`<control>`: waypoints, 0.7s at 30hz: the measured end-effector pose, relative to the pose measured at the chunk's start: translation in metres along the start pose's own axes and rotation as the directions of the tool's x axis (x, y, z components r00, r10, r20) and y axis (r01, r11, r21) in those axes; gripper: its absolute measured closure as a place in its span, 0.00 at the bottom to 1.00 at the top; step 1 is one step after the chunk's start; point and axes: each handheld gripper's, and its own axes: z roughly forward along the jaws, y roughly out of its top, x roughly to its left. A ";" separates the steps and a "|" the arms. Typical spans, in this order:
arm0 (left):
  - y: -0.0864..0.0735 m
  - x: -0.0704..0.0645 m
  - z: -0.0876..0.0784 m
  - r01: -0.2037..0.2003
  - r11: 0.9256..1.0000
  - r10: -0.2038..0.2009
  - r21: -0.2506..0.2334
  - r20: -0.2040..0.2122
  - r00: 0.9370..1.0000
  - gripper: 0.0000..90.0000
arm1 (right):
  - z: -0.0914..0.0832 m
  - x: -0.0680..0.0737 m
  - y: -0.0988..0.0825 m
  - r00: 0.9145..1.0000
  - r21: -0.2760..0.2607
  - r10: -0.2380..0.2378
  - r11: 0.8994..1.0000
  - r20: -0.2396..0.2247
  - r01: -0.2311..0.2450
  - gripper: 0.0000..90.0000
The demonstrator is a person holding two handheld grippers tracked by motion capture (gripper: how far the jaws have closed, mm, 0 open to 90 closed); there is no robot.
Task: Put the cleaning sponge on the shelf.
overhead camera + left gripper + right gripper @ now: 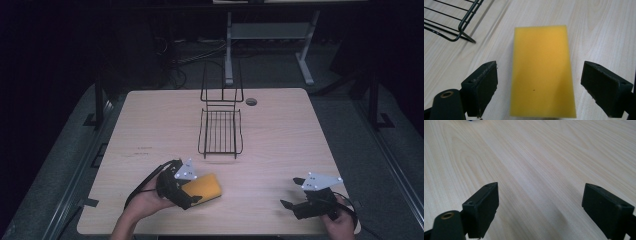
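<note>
A: Left gripper [539,82]?
B: Gaping wide, straddling the yellow sponge [542,70], which is lying flat on the table [280,130], lower centre-left, jaws not touching it.
A: Right gripper [540,207]?
B: Spread wide, holding nothing, hovering lower right.

No legible text or labels
</note>
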 end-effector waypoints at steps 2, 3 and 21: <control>0.001 0.001 0.001 -0.005 1.000 0.005 0.010 0.000 1.000 0.15 | 0.000 0.000 0.000 1.000 -0.003 -0.002 1.000 0.001 0.002 0.15; 0.002 0.001 0.002 -0.003 1.000 0.003 0.014 0.003 1.000 0.15 | 0.000 0.000 0.000 1.000 -0.003 -0.002 1.000 0.001 0.002 0.15; 0.011 0.001 0.018 -0.017 0.997 0.016 0.079 0.019 1.000 0.15 | 0.001 0.001 0.001 1.000 -0.003 -0.002 1.000 -0.006 0.002 0.15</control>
